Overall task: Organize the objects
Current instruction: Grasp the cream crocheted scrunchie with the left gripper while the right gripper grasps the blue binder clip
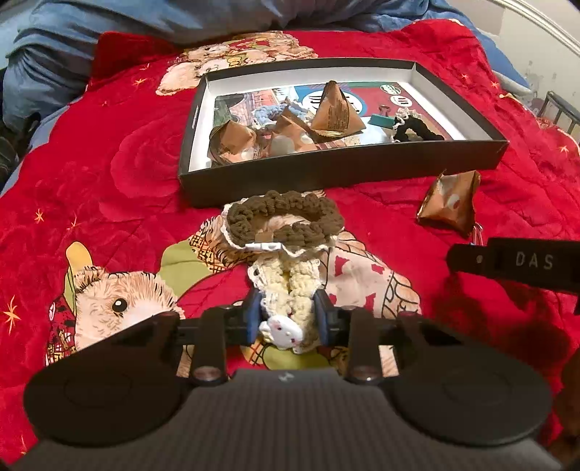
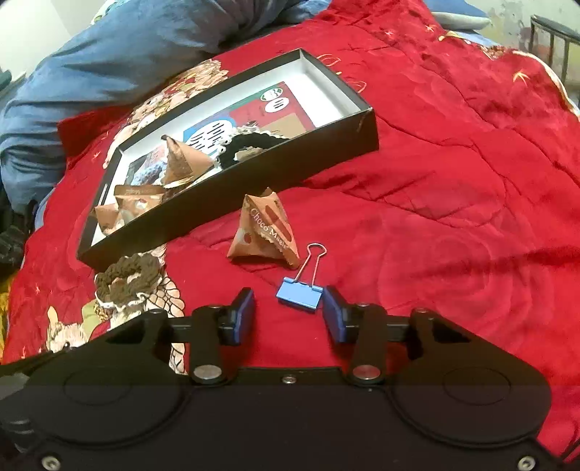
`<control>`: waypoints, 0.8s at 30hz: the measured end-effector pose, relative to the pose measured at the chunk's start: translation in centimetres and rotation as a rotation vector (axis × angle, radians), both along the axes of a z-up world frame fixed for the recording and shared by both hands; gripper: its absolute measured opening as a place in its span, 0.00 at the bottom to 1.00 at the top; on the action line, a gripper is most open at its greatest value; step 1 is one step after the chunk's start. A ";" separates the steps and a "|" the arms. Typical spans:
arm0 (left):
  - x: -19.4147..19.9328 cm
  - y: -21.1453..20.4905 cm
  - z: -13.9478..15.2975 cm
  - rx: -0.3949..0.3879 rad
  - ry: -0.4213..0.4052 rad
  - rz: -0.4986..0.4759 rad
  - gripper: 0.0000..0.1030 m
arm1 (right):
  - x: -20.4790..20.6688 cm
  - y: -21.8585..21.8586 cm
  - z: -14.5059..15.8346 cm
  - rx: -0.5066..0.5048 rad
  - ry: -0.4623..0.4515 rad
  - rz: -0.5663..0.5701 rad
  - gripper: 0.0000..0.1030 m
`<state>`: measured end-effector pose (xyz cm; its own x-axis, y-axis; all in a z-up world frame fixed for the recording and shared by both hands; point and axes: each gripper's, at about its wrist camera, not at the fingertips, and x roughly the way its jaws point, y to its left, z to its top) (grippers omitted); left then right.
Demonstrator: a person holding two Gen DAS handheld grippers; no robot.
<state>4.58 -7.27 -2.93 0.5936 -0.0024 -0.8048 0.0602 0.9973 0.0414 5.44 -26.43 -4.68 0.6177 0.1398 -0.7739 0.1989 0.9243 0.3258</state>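
Apparently, a cream scrunchie [image 1: 290, 290] is pinched by the left gripper [image 1: 289, 319]; the right gripper [image 2: 289, 315] is held part-open, one pad beside a blue binder clip [image 2: 299, 295].

Red blanket [image 2: 453, 152] bears box [image 2: 253, 203], 2 scrunchies [image 1: 290, 213], packet [image 2: 264, 232], clip [image 2: 299, 295].

Blue quilt [image 1: 108, 32] cut off by frame top; box [image 2: 232, 213] wall hides packets' bases.

Left hand-held gripper [image 1: 289, 314] pinches the cream crochet scrunchie [image 1: 286, 286] on the red blanket [image 1: 119, 174]. A brown scrunchie [image 1: 286, 221] touches it, just before the black box [image 1: 344, 165]; a brown pyramid packet [image 1: 451, 204] sits right.
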 end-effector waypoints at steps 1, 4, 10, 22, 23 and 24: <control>0.1 -0.1 0.0 0.002 0.001 0.001 0.34 | 0.1 0.0 0.0 -0.004 0.001 -0.002 0.35; 0.2 -0.1 0.0 0.006 0.004 0.001 0.34 | 0.3 0.1 -0.2 -0.014 0.003 -0.009 0.30; 0.2 0.0 -0.1 0.001 0.008 0.006 0.34 | 0.3 -0.1 -0.2 -0.010 0.003 -0.025 0.26; 0.3 -0.2 0.0 0.007 0.009 0.004 0.33 | 0.2 0.5 -0.1 -0.043 -0.011 -0.031 0.25; 0.3 -0.1 0.0 0.003 0.011 0.006 0.33 | 0.2 0.4 0.0 -0.039 -0.012 -0.034 0.25; 0.3 0.0 0.1 -0.010 0.011 0.015 0.30 | 0.2 0.4 0.0 -0.035 -0.012 -0.035 0.25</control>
